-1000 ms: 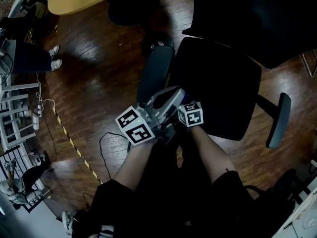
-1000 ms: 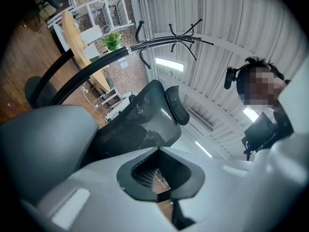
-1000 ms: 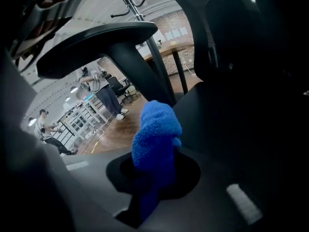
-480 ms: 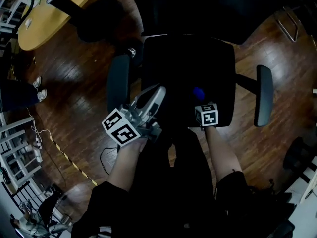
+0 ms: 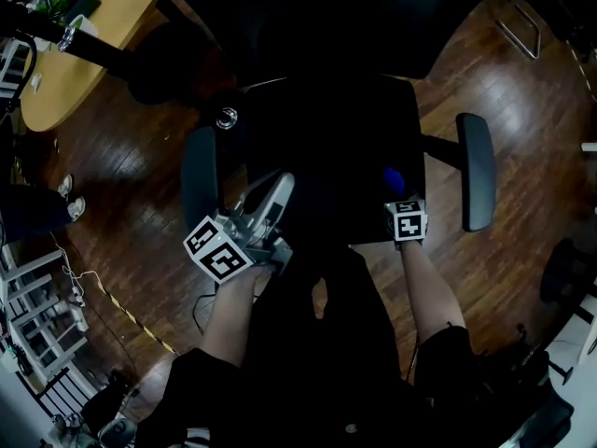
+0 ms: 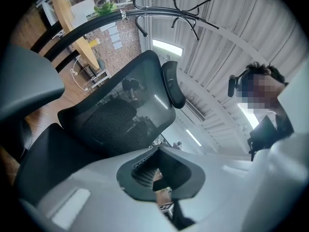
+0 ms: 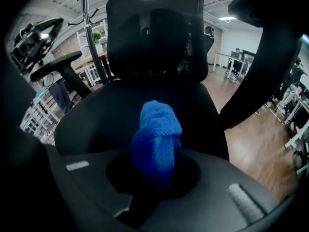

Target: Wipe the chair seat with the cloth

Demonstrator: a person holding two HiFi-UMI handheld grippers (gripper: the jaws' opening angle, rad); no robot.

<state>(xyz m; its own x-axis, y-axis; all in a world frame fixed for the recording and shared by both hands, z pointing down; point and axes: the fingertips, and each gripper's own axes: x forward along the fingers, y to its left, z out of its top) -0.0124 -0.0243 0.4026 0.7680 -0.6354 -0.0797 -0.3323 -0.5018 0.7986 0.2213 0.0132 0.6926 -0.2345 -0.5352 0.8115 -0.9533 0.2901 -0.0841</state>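
While the chair sat skewed toward the right of the head view a second ago, it now lies square and centred below the person, so both tools are lined up with its front edge. At far left a yellow table stands on the wooden floor, well apart from the work. The left armrest comes next, and just beside it the left gripper keeps much the same post as before, at the seat's front left corner. Its jaws are drawn together on nothing, and they tilt upward toward the backrest.

The black chair seat fills the middle. On its front right part the blue cloth has slid outward since the earlier frames, carried by the right gripper, whose jaws are clamped on it. The right armrest lies beyond.

That shift probably means the approach is over and the first stroke can begin. Whether the cloth already touches the seat I cannot tell.

The cloth is bunched into a thick roll. Its long axis runs in line with the jaws, and its free end points away from the person toward the backrest.
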